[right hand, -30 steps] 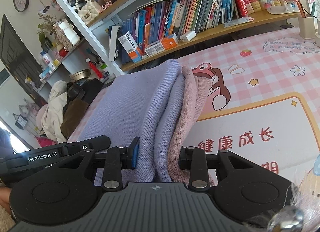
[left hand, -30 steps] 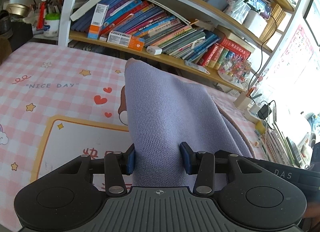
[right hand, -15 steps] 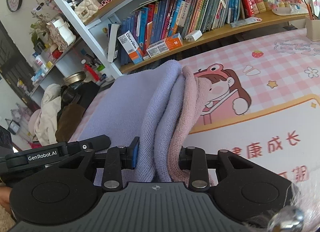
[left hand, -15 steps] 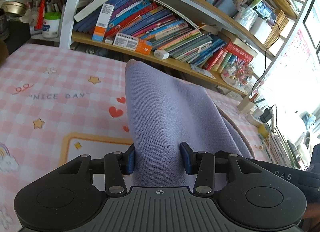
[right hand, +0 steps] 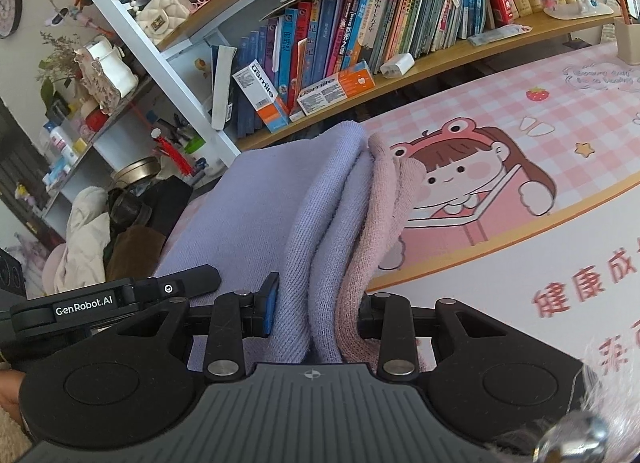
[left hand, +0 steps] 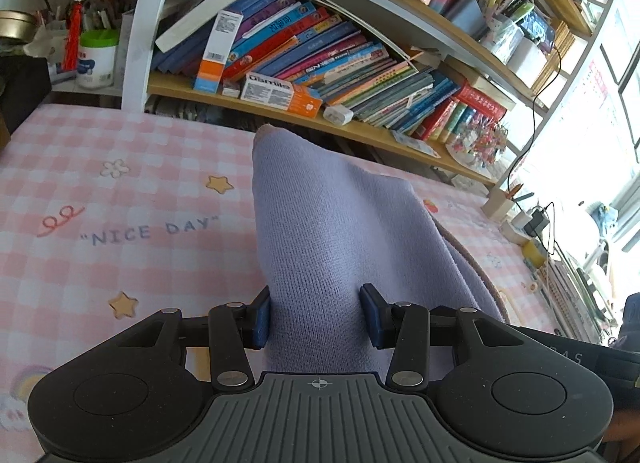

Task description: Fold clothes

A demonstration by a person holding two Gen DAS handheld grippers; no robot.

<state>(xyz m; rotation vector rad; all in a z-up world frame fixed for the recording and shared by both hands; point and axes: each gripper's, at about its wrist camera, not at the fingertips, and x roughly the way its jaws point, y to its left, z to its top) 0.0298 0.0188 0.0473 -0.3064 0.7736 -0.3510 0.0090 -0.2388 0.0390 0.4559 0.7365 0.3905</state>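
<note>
Two black handheld grippers, blue pads

Left gripper (left hand: 316, 317) and right gripper (right hand: 316, 311): ribbed grey centre, silver screws behind the fingers, round side discs.

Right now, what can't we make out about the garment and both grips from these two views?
- Left wrist view: left gripper clamps the lilac knit; the gripper body hides its near end.
- Right wrist view: right gripper clamps bunched lilac and pink layers; right pad buried in fabric.
- Neither view shows the garment type or its underside.
</note>
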